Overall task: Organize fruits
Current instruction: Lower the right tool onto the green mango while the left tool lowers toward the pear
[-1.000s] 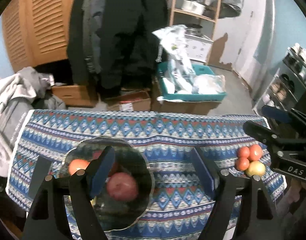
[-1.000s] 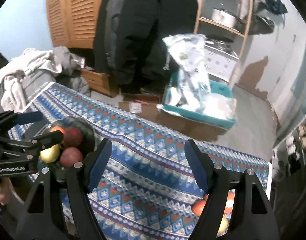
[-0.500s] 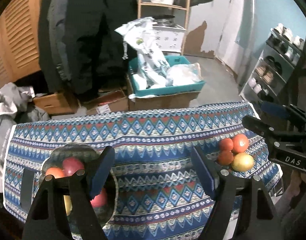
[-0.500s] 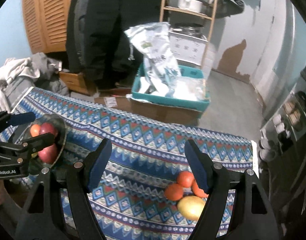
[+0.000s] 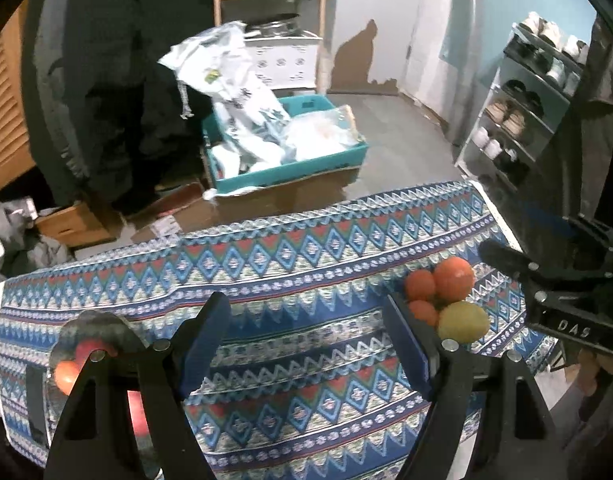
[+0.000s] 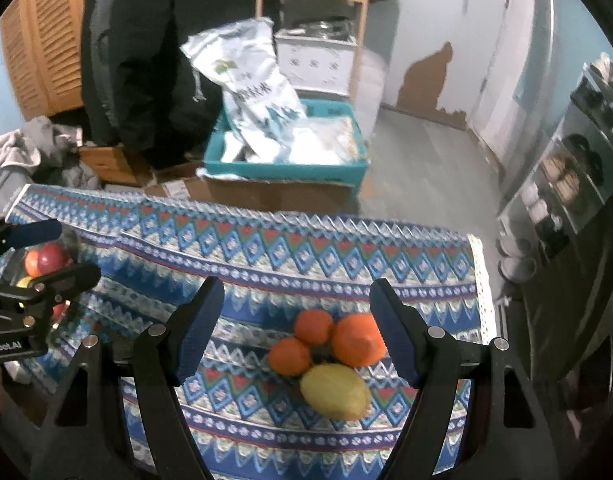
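Three oranges and a yellow lemon lie clustered on the patterned tablecloth at the right end of the table. My right gripper is open and empty, just above and in front of this cluster. The cluster also shows in the left wrist view. A dark glass bowl at the left end holds red apples and other fruit; it shows in the right wrist view too. My left gripper is open and empty over the table's middle.
Beyond the table's far edge a teal crate with white bags sits on cardboard boxes on the floor. Dark coats hang behind. A shoe rack stands at the right. Clothes are piled at the left.
Both grippers have swung right, away from the bowl. My right gripper now stands over the oranges and lemon, which look closer. Both stay open and empty.
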### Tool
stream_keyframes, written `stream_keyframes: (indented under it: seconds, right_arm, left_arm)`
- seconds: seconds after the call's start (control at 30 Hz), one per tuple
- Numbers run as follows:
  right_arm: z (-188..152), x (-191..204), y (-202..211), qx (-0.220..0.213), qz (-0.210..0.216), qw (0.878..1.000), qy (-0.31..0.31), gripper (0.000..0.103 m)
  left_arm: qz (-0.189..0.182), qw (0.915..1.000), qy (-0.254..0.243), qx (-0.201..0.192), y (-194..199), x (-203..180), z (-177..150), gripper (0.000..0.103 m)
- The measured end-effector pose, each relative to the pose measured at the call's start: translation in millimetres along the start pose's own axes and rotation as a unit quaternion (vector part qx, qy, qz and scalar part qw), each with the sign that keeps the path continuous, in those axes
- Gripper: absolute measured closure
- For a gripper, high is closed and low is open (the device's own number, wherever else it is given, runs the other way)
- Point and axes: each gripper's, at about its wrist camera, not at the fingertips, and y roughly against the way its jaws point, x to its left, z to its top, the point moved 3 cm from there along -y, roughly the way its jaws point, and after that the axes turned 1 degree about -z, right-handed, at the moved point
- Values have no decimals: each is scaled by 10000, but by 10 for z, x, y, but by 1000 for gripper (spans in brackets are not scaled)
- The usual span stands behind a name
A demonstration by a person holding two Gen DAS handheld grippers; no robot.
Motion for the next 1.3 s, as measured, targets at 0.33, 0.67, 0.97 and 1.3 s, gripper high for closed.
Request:
stream_keyframes:
  seconds: [0.33,0.67,0.97,1.3]
  right_arm:
    - [-365,-304,-449,643,-36,9977,-207,27]
    - [-732,-480,-865,1428,333,9865,-725,27]
    - [-986,-440,-1151,2005,276,9780,-503,27]
    - [-1170,-316,-1466,2404,186,9703,-174,25]
  left_arm:
    - [-61,9986,-333,406,-432,-260,-91,23]
    - [-147,9961,-423,757,-882,-370,-215,23]
    - [-148,9931,-559,1019,-1125,-434,-371,23]
    - [-174,9912,-593,1175,-1262,-481,-428,23]
